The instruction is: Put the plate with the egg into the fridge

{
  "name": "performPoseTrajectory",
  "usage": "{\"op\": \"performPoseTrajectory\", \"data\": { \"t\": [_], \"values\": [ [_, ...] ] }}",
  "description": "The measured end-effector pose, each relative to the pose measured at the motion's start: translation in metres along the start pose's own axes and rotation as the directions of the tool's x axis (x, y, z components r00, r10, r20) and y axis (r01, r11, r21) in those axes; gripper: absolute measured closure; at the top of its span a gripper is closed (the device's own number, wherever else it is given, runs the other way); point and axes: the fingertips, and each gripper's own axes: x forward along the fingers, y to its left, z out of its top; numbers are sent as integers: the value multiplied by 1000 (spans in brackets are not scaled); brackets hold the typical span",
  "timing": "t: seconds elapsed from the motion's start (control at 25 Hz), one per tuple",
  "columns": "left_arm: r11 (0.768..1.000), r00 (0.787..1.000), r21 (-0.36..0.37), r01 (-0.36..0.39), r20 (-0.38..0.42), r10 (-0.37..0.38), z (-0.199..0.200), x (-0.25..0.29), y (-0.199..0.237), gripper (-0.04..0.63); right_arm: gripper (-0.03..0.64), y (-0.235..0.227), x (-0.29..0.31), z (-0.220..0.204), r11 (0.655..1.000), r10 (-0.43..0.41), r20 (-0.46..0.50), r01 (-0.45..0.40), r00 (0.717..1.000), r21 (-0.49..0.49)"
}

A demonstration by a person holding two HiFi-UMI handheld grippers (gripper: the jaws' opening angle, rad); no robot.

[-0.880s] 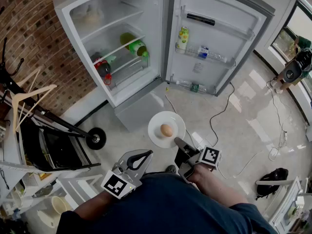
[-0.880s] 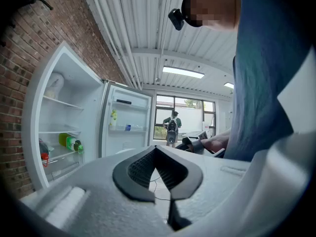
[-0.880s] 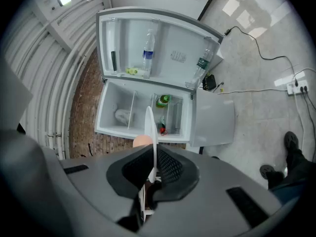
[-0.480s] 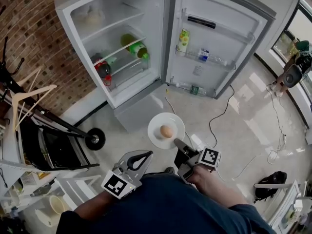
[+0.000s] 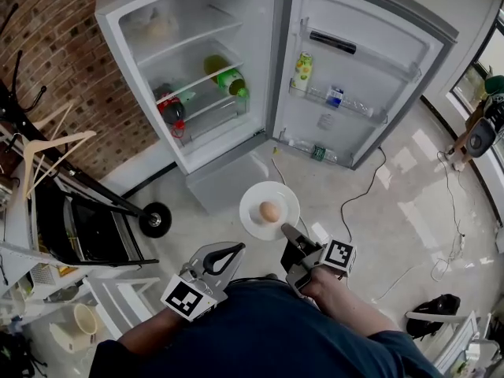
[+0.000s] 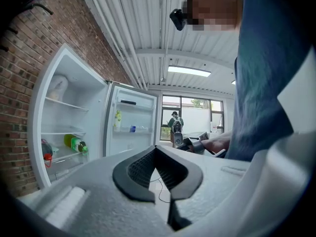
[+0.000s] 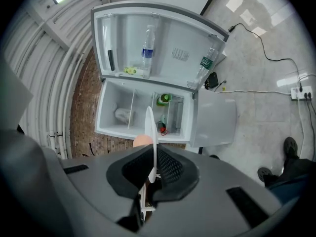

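Observation:
A white plate (image 5: 253,199) with a brown egg (image 5: 269,211) on it hangs level above the floor, in front of the open fridge (image 5: 189,77). My right gripper (image 5: 285,231) is shut on the plate's near rim. In the right gripper view the plate (image 7: 151,127) shows edge-on between the pads, with the egg (image 7: 141,141) to its left. My left gripper (image 5: 239,247) is low, left of the plate and apart from it. It is shut with nothing in it, and its tips (image 6: 156,148) meet.
The fridge door (image 5: 362,69) swings out to the right with bottles in its racks. A green bottle (image 5: 224,77) and a red item (image 5: 169,110) lie on the shelves. A black wheeled rack (image 5: 87,227) stands at left. Cables (image 5: 358,191) cross the floor.
The head view has shifted a little, so the fridge sits slightly further right. The plate, the egg and both grippers keep their places.

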Motion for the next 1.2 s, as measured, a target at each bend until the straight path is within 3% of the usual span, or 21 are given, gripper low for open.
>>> {"op": "performPoseTrajectory", "data": {
  "t": [0.28, 0.6, 0.84, 1.2],
  "values": [
    [998, 998, -7, -62, -8, 62, -8, 19, -13, 597, 597, -14, -5, 18, 1000, 2, -65, -3, 998, -4],
    [997, 997, -10, -74, -7, 74, -10, 35, -5, 597, 598, -16, 11, 31, 1000, 12, -96, -11, 995, 13],
    [997, 998, -27, -66, 2, 66, -11, 46, 32, 597, 597, -10, 48, 44, 1000, 7, -96, -8, 995, -5],
    [999, 999, -13, -30, 20, 30, 5, 58, 133, 597, 598, 7, 136, 64, 1000, -5, -64, 4, 998, -4]
  ]
}}
